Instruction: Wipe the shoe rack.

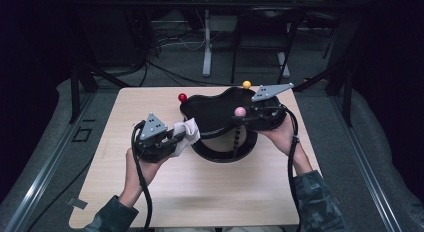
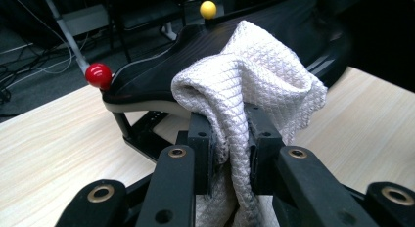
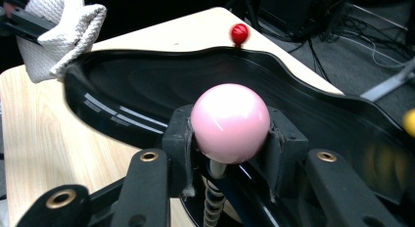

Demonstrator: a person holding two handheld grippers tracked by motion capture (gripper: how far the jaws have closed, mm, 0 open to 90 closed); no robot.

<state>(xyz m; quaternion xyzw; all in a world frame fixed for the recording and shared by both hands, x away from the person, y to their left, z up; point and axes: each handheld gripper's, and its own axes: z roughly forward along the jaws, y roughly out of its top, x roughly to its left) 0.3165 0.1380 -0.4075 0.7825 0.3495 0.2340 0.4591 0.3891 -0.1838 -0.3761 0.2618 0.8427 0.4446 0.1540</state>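
Left tongs pinch the soft, limp white waffle-weave cloth; right tongs clamp the hard, slippery pink ball-knob of the glossy black wavy tray.

My right gripper clamps its two black jaws on a glossy pink ball topping a ribbed stalk. Behind it spreads a wavy-edged glossy black tray. At eleven o'clock, a white waffle-weave cloth touches the tray's rim. A small red ball stands at twelve o'clock, over the pale wooden table.
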